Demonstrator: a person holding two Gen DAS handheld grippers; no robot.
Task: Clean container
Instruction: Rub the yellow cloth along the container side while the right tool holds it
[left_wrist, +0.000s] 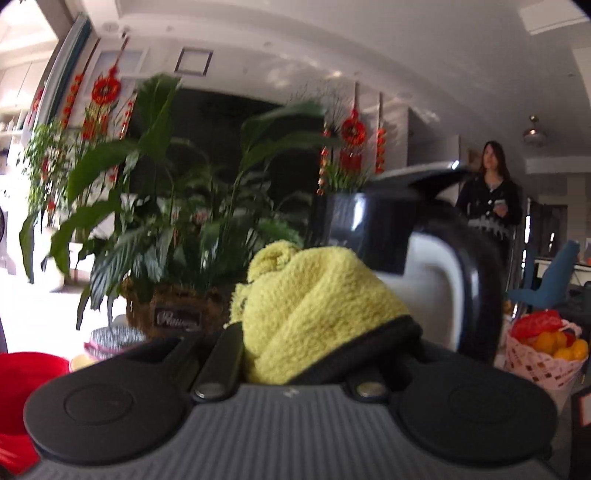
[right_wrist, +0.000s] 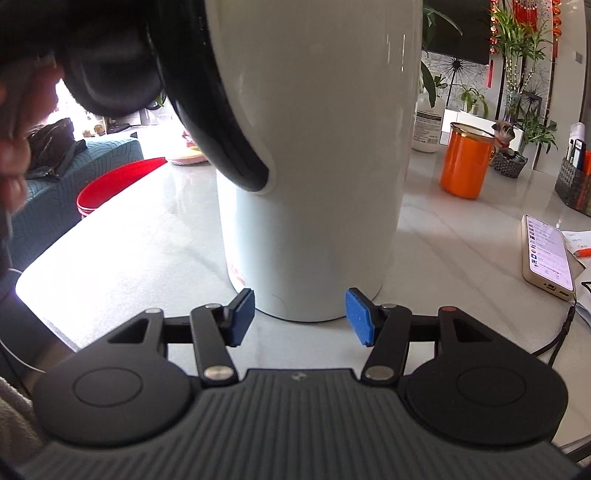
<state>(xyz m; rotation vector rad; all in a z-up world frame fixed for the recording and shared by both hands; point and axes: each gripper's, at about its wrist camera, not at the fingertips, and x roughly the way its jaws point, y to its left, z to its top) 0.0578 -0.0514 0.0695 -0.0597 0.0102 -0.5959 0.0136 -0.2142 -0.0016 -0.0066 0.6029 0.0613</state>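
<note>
Right wrist view, nearest: the right gripper (right_wrist: 300, 317) is seen with jaws spread, blue pads (right_wrist: 360, 317) standing either side of the base of the white jug (right_wrist: 314, 184), nothing pinched; whether the pads touch the wall cannot be told. The jug stands upright on the pale table (right_wrist: 129, 251), its black handle (right_wrist: 218, 122) curving down its left side. A phone (right_wrist: 548, 254) lies lit at the right edge. Further back an orange mug (right_wrist: 465, 162) is seen, behind it a white bottle (right_wrist: 428, 125) and small plants (right_wrist: 532, 122). A red basin (right_wrist: 110, 184) sits beyond the table's left edge.

Left wrist view: the left gripper (left_wrist: 314, 354) is clamped on a bunched yellow cloth (left_wrist: 314, 299). Just beyond the cloth the jug's handle and black lid (left_wrist: 421, 177) are seen close. Behind stand a leafy potted plant (left_wrist: 166, 206) in a basket, red hanging ornaments (left_wrist: 105, 88) and, far right, a standing person (left_wrist: 491, 192).
</note>
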